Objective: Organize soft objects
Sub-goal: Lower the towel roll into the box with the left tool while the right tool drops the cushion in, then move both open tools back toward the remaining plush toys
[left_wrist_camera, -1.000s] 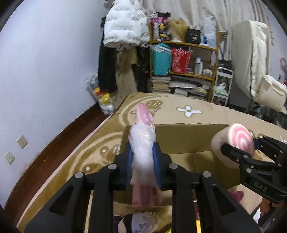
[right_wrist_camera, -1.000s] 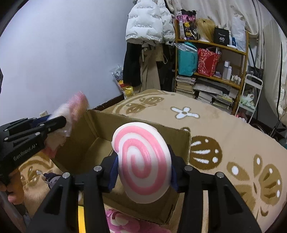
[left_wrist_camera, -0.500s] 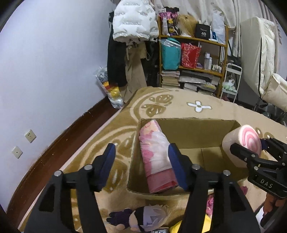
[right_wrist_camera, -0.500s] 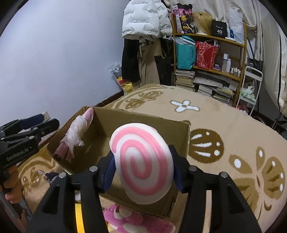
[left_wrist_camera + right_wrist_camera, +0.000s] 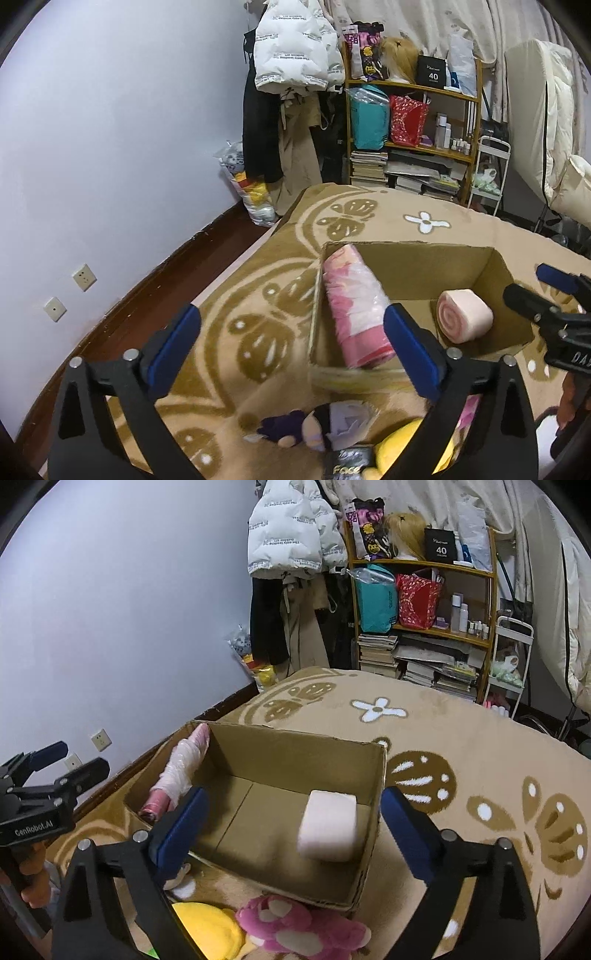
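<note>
Left tongs [image 5: 291,332] spread wide and empty, plastic-wrapped pink roll [image 5: 352,310] leaning against left wall of cardboard box [image 5: 417,266], pink swirl cushion [image 5: 464,320] on box floor at right, right tongs [image 5: 291,812] spread wide and empty, plush toys [image 5: 303,926] on carpet [image 5: 461,746] before box.

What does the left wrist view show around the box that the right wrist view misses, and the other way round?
Left wrist only: the roll cushion's pink spiral end and a dark-haired doll on the rug before the box.
Right wrist only: a pink plush on the rug at the box's near side.
Both: the cardboard box holding the wrapped pink bundle and the roll cushion, a yellow plush, and both grippers open and empty.
</note>
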